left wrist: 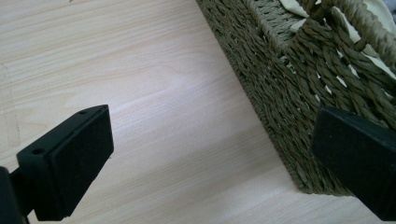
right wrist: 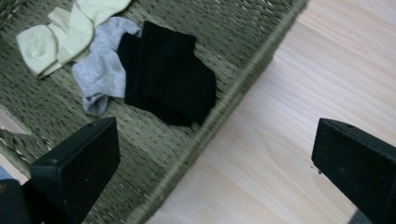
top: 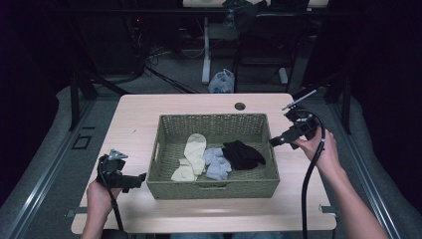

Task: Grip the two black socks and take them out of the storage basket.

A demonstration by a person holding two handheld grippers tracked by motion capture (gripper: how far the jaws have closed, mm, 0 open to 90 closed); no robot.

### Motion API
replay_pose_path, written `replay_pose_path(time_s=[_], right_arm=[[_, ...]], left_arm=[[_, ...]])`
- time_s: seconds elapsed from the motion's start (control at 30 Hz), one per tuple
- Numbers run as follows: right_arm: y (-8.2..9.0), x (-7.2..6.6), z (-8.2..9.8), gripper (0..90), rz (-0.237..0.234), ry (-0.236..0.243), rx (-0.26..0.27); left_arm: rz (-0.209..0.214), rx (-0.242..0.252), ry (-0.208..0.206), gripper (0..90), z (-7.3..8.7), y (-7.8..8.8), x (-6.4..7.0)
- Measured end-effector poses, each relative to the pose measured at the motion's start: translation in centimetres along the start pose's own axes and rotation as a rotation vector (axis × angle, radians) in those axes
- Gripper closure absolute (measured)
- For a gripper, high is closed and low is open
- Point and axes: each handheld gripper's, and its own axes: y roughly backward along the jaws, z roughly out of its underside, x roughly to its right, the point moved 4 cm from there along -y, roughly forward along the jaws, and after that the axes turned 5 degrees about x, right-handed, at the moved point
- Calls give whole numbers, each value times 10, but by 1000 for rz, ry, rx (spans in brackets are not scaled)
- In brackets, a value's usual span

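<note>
A woven olive basket (top: 214,189) stands in the middle of the light wooden table (top: 134,119). Inside lie cream socks (top: 191,155), grey socks (top: 217,163) and black socks (top: 243,154). My left gripper (top: 142,178) rests low by the basket's near left corner, open with nothing between its jaws; the basket wall (left wrist: 280,84) is beside its right jaw. My right gripper (top: 273,142) hovers at the basket's right rim, open and empty. Its view looks down on the black socks (right wrist: 170,74), grey socks (right wrist: 100,70) and cream socks (right wrist: 60,28).
A round cable hole (top: 240,106) lies near the table's far edge. Beyond the table a white plastic bag (top: 222,82) sits on the floor by a desk leg. Bare tabletop lies on both sides of the basket.
</note>
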Motion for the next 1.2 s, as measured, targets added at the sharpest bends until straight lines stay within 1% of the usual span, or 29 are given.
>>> replay_pose_path(time_s=[0.03,0.07,0.1,0.13,0.17,0.23,0.27,0.3,0.33,0.37,0.4,0.43,0.5,0.53,0.57,0.6,0.67,0.7,0.73,0.77,0.87,0.9,0.97,1.0,1.03,1.1,1.13,1.17,1.2], right_arm=[[-3,-5,-6,4,-10,7,-7],[-5,-7,-9,3,-11,14,-4],[-5,-7,-9,3,-11,14,-4],[-8,-12,-15,2,-20,22,-16],[-10,-15,-18,2,-22,26,-25],[-13,-17,-20,0,-22,34,-25],[-15,-20,-23,0,-32,34,-29],[-20,-24,-28,0,-39,44,-38],[-23,-26,-30,0,-48,43,-39],[-26,-28,-32,0,-49,44,-41],[-27,-28,-34,0,-52,60,-62],[-30,-30,-36,0,-56,48,-51],[-36,-33,-40,0,-64,46,-59],[-36,-33,-40,0,-64,46,-59],[-39,-35,-41,0,-69,49,-68],[-44,-37,-43,0,-69,60,-89],[-51,-41,-44,0,-76,56,-104],[-55,-44,-45,22,-75,54,-101],[-58,-45,-46,43,-85,70,-121],[-61,-46,-46,51,-91,73,-125],[-70,-47,-48,97,-96,72,-148],[-74,-48,-48,120,-103,60,-152],[-80,-48,-47,144,-99,63,-174],[-84,-49,-46,160,-95,53,-176],[-88,-50,-45,181,-91,57,-193],[-95,-51,-43,250,-97,51,-215],[-99,-51,-42,262,-105,53,-223],[-103,-53,-41,299,-103,38,-211],[-106,-53,-40,342,-96,42,-228]], left_arm=[[6,-5,-1,0,0,0,0],[6,-4,-2,0,0,0,0],[6,-4,-2,0,0,0,0],[3,-3,-1,0,0,0,0],[1,0,0,0,0,0,0],[7,-6,-2,0,0,0,0],[1,0,-2,0,0,0,0],[10,-7,-4,0,0,1,0],[1,1,-3,0,0,0,0],[1,3,-1,0,0,0,0],[7,-2,3,0,0,1,0],[9,-2,2,0,0,1,0],[9,-2,0,0,0,1,0],[10,-1,-1,0,0,0,0],[12,-1,-1,0,0,0,0],[10,-1,-1,0,0,1,0],[11,-2,0,0,0,1,0],[11,-2,-1,0,0,1,0],[11,-2,-1,0,0,1,0],[8,5,2,0,0,0,0],[12,-1,-1,0,0,1,0],[12,-1,-1,0,0,1,0],[13,-1,-1,0,0,0,0],[13,-1,-1,0,0,0,0],[15,-2,-2,0,0,0,0],[13,-4,-7,0,-1,0,0],[10,-5,-10,0,-1,0,0],[10,-4,-11,0,-1,0,0],[10,-5,-11,0,-1,0,0]])
